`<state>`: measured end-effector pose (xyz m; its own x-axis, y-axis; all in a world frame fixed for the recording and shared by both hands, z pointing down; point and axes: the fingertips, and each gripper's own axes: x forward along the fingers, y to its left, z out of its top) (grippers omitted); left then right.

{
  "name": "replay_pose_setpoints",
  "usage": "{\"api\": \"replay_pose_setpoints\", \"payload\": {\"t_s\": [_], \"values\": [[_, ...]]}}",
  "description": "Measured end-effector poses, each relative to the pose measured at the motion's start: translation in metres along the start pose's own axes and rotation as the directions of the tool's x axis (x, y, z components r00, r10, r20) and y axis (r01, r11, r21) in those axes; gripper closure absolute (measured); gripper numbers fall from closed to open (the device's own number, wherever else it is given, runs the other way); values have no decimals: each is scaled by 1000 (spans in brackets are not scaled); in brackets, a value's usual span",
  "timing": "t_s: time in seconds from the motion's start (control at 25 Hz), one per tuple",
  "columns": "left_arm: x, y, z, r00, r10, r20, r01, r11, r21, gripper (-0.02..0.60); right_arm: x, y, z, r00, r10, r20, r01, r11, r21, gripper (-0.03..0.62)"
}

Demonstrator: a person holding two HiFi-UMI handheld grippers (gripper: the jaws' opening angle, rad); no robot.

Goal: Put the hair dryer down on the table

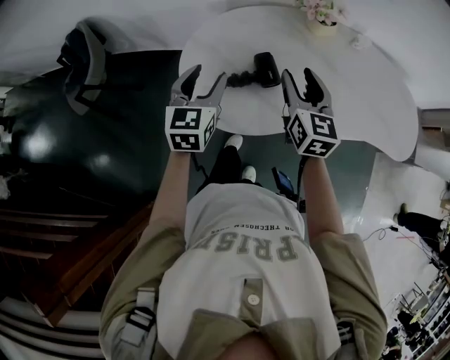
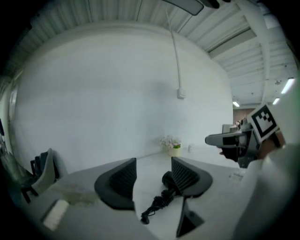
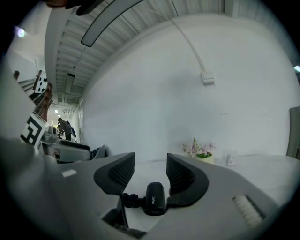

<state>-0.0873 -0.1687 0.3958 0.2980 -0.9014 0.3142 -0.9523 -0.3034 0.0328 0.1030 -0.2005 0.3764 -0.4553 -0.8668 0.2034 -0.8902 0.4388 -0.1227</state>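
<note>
Head view: left tool (image 1: 206, 76) and right tool (image 1: 301, 76) are both released and empty. The hair dryer (image 1: 266, 69) lies on the tabletop (image 1: 351, 91), just beyond and between them.
Left gripper view: jaws apart, hair dryer beyond the right-hand jaw.
Right gripper view: jaws apart, hair dryer beyond the gap.

This is a large, plain indoor hall set up as a studio or test space, not a home. A bare white wall (image 2: 117, 93) carries an exposed conduit (image 2: 174, 56) down to a small box (image 2: 181, 93), under a ribbed ceiling (image 3: 140, 28) with strip lights (image 2: 236, 104). A round white tabletop (image 1: 365, 98), a flower pot (image 1: 322, 15) and a chair (image 1: 83, 63) stand on a dark glossy floor (image 1: 119, 148). Cables and gear (image 1: 422, 316) crowd one side.
</note>
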Motion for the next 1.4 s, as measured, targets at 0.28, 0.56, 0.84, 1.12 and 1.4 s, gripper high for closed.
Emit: {"api": "replay_pose_setpoints", "payload": {"t_s": [0.28, 0.56, 0.84, 1.12, 1.4], "values": [[-19, -9, 31, 989, 63, 132, -67, 997, 24, 480, -18, 8, 15, 998, -39, 53, 41, 998, -36, 453], [-40, -9, 62, 941, 144, 305, -179, 980, 90, 574, -34, 11, 35, 986, -105, 127, 122, 983, -137, 553], [-50, -9, 84, 909, 142, 391, -193, 977, 94, 575, -45, 16, 53, 971, -142, 191, 180, 963, -200, 589], [-51, -11, 91, 903, 130, 409, -191, 975, 111, 575, -47, 16, 57, 968, -146, 204, 190, 958, -215, 589], [-50, -10, 92, 905, 131, 405, -194, 974, 119, 575, -47, 16, 60, 967, -139, 212, 184, 960, -209, 589]]}}
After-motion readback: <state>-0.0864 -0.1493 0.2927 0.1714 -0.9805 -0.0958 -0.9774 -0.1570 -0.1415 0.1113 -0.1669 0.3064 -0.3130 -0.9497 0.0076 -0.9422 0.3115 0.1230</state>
